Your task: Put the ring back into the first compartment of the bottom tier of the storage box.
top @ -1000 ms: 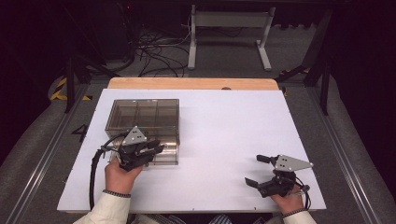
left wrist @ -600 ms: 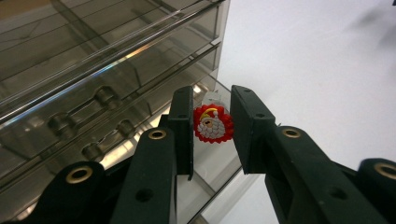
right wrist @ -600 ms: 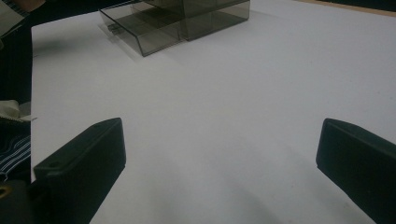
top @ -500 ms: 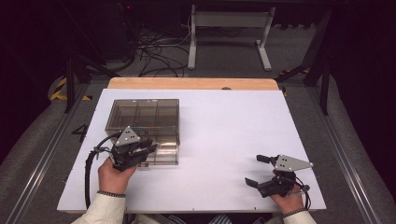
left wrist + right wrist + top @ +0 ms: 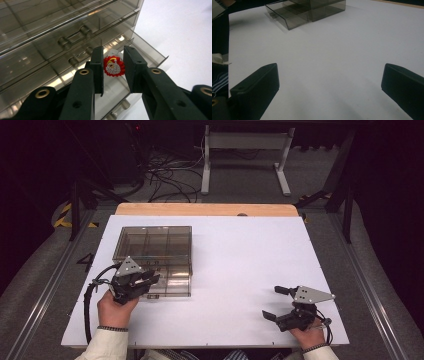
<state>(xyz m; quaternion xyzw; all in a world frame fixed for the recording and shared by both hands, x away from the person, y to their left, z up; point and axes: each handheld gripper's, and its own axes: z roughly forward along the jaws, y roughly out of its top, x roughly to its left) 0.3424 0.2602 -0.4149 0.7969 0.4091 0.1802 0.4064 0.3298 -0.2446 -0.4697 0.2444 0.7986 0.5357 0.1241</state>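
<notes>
Item: red beaded charm (image 5: 114,66), centre of the left gripper view, above the open drawer (image 5: 140,53).
Left gripper (image 5: 113,65): clenched on it.
Right gripper (image 5: 329,82): released, idle.
Advice: lower it fully before letting go.

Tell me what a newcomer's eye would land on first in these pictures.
First, the small red beaded ornament between the jaws of the left tool, bright against the smoky plastic drawer box. It hangs over the open bottom drawer; whether the pads press on it is unclear. Next, the right tool at the near right of the white table, jaws wide and empty.
</notes>
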